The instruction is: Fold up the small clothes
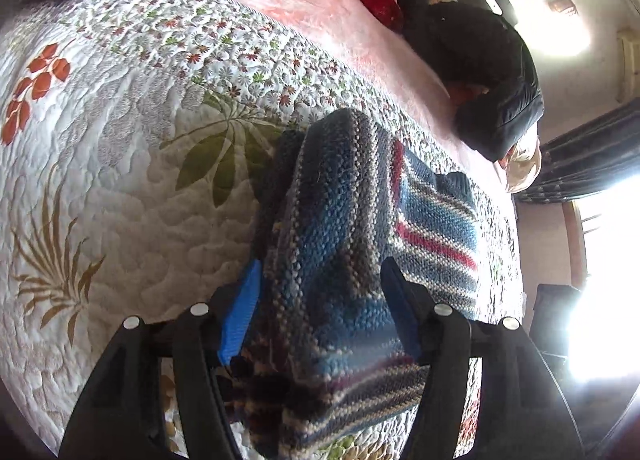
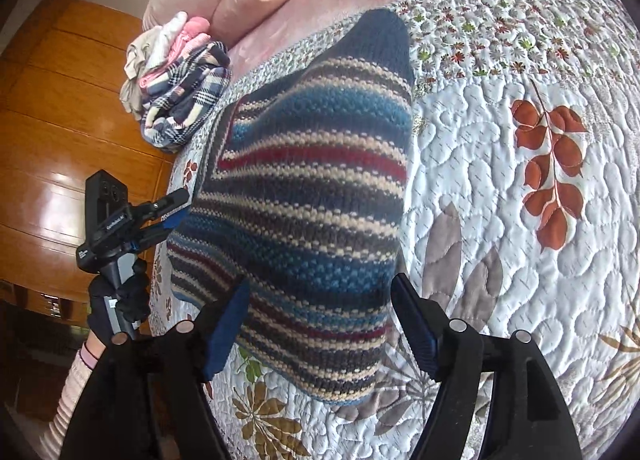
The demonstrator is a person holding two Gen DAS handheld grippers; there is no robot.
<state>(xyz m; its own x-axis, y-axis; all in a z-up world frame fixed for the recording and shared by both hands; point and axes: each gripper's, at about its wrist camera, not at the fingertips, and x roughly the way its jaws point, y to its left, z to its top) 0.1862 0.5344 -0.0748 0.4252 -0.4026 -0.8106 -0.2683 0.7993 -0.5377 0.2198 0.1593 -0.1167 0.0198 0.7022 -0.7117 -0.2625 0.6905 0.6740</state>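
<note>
A: Quilted bed (image 2: 520, 220), frame centre: striped knit garment (image 2: 312, 188). Why raised?

B: Both hand-held grippers, left (image 1: 320, 300) and right (image 2: 320, 320), jaws wide around its near edge, probably mid-fold.

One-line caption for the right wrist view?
Open right claw straddles a striped knit sweater on the floral quilt.

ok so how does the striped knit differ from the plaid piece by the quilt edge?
Pattern: the knit has blue, red and cream stripes; the plaid has navy-and-white checks.
Pose: the knit lies spread out alone on the quilt; the plaid is bunched in a pile with other clothes.
Place: the knit is mid-quilt, the plaid at its edge.
Both are blue-toned clothes.
</note>
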